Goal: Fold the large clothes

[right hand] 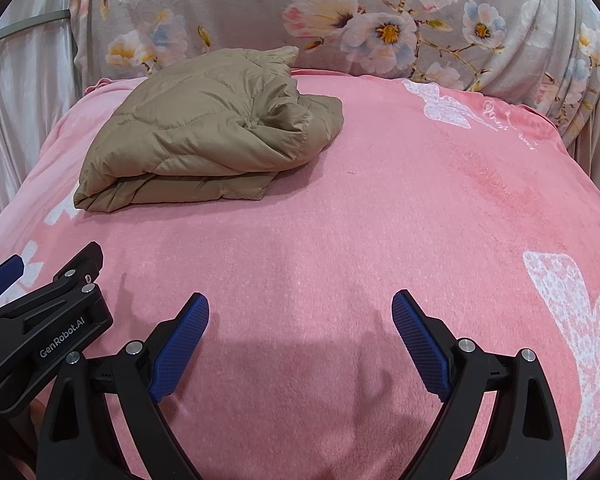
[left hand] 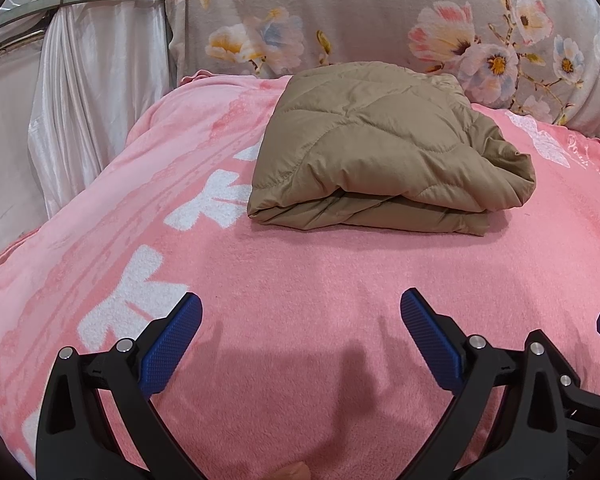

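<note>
left gripper (left hand: pixel 300 312): spread wide, nothing held.
right gripper (right hand: pixel 300 312): spread wide, nothing held.
quilted jacket (left hand: pixel 380 148): folded; bulging right side is best flattened.

Folded tan quilted jacket (right hand: pixel 204 128) on pink blanket (right hand: pixel 380 208)
It lies upper left; right gripper (right hand: pixel 300 340) gapes wide at bottom.

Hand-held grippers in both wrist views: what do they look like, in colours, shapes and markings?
Both look alike. The left hand-held gripper and right hand-held gripper have black curved plastic arms with cut-out slots, silver round pivot pins, and blue pads with a fine grid texture. The left one's body reads "GenRobot.AI" in pale letters in the right wrist view. No cables show.
</note>
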`<state>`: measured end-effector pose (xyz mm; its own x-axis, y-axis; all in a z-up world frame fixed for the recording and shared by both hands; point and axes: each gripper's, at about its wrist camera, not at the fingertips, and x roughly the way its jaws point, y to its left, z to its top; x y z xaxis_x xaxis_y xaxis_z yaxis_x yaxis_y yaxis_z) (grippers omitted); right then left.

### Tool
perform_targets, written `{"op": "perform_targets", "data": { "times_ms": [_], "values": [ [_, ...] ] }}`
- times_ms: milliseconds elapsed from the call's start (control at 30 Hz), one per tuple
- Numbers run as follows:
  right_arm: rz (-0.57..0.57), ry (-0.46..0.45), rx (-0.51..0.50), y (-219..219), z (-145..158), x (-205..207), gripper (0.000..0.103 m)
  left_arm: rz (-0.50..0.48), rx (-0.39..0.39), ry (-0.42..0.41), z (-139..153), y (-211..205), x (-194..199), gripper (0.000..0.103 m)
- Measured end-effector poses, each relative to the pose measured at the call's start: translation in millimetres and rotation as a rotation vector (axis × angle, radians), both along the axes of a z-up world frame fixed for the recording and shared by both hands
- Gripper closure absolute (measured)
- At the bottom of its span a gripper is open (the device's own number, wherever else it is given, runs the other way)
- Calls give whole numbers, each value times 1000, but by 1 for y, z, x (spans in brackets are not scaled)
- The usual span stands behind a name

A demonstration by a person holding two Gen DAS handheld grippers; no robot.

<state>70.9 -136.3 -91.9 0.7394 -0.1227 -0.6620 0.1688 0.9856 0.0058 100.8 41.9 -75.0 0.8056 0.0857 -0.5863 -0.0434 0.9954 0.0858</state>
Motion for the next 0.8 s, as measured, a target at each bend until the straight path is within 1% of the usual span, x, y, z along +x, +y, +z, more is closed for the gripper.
{"op": "perform_targets", "data": {
  "times_ms": [500,600,633,800],
  "values": [
    [-4,-4,-4,-1,2,-1,12,-4,-2,15,-3,1,3,6],
    [-4,-3,-5,0,2,-1,12,-1,6,9,-2,-1,3,8],
    [-5,-3,-7,0,2,-1,12,-2,10,6,-2,-2,2,10],
    [-8,-7,-7,-2,3,-2,12,-13,6,3,-1,-3,1,12]
  ]
}}
